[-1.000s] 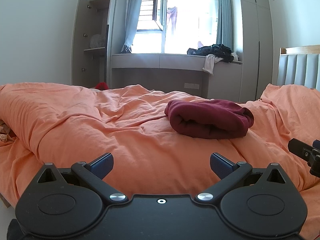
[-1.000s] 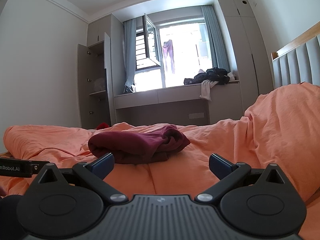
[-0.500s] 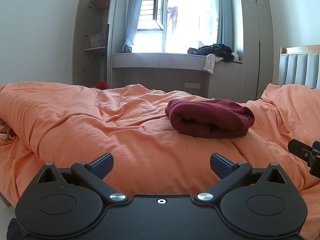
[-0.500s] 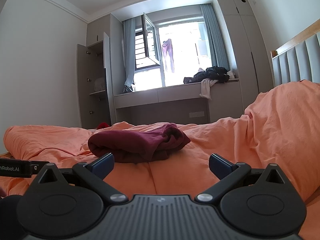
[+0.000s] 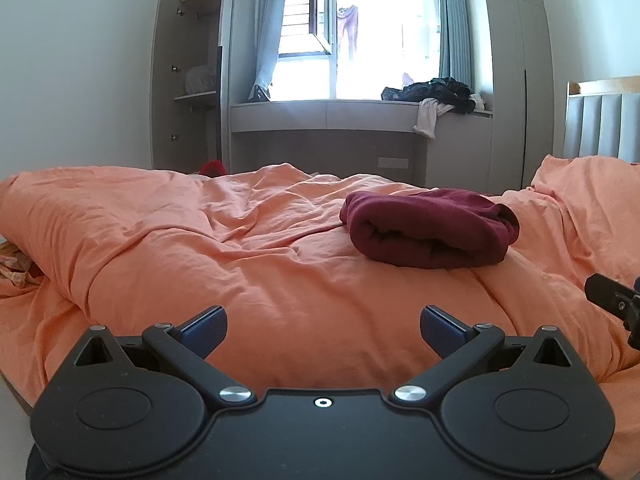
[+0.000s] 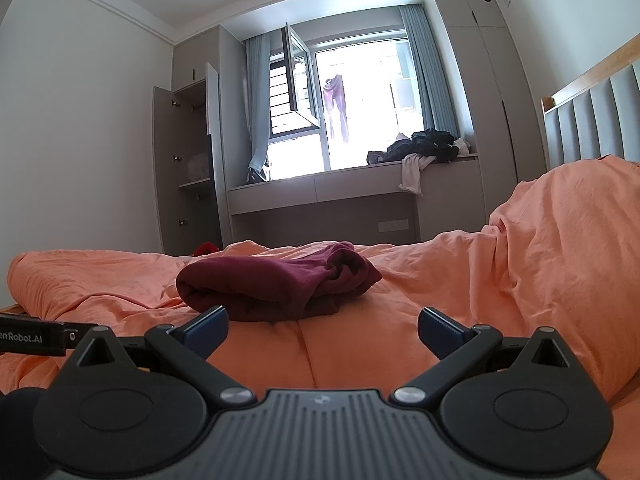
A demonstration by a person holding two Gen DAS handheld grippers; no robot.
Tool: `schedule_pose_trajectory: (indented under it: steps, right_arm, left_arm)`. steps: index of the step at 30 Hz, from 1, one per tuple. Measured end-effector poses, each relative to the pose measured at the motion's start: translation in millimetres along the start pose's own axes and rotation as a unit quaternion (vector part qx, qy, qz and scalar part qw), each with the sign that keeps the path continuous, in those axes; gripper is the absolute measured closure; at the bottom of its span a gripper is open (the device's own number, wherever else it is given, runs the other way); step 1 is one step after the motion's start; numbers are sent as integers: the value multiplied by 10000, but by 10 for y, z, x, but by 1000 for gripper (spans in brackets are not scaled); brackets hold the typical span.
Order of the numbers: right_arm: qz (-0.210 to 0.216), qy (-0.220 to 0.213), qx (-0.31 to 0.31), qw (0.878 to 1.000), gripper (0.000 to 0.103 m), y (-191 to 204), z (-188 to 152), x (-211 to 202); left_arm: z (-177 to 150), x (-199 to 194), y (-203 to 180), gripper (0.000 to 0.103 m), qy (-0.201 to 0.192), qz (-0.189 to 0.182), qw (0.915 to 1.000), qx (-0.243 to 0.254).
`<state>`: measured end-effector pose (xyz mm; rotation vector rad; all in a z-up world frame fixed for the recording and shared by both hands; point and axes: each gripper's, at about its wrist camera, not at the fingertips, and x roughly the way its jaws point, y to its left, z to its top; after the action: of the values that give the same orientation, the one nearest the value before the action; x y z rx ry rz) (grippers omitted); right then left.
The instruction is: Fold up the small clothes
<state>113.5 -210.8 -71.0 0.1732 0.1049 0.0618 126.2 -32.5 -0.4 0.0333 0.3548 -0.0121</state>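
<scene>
A dark red garment point(image 5: 430, 232) lies folded into a thick bundle on the orange duvet point(image 5: 240, 248), right of centre in the left wrist view. In the right wrist view the same bundle point(image 6: 276, 284) sits just beyond the left finger. My left gripper point(image 5: 323, 330) is open, well short of the garment, with nothing between its blue pads. My right gripper point(image 6: 322, 330) is open too, low over the duvet point(image 6: 520, 280) and empty. Part of the right gripper point(image 5: 616, 304) shows at the right edge of the left view.
A raised mound of duvet point(image 6: 568, 248) fills the right side. Beyond the bed stand a window bench point(image 5: 360, 116) with a heap of dark clothes point(image 5: 436, 90), an open cupboard point(image 5: 188, 84) at left and a padded headboard point(image 5: 604, 120) at right. A small red object point(image 5: 211, 168) lies behind the bed.
Both views have shifted only slightly; the right gripper has dipped a little lower. The garment has not moved and both grippers stay open.
</scene>
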Motion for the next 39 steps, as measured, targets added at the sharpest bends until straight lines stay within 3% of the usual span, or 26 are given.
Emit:
schedule_pose_trajectory:
  steps: [39]
  right_arm:
    - [-2,51,59,10000,0,-47,-16,17]
  left_arm:
    - [15,-2,-28,0,32,35,10000,65]
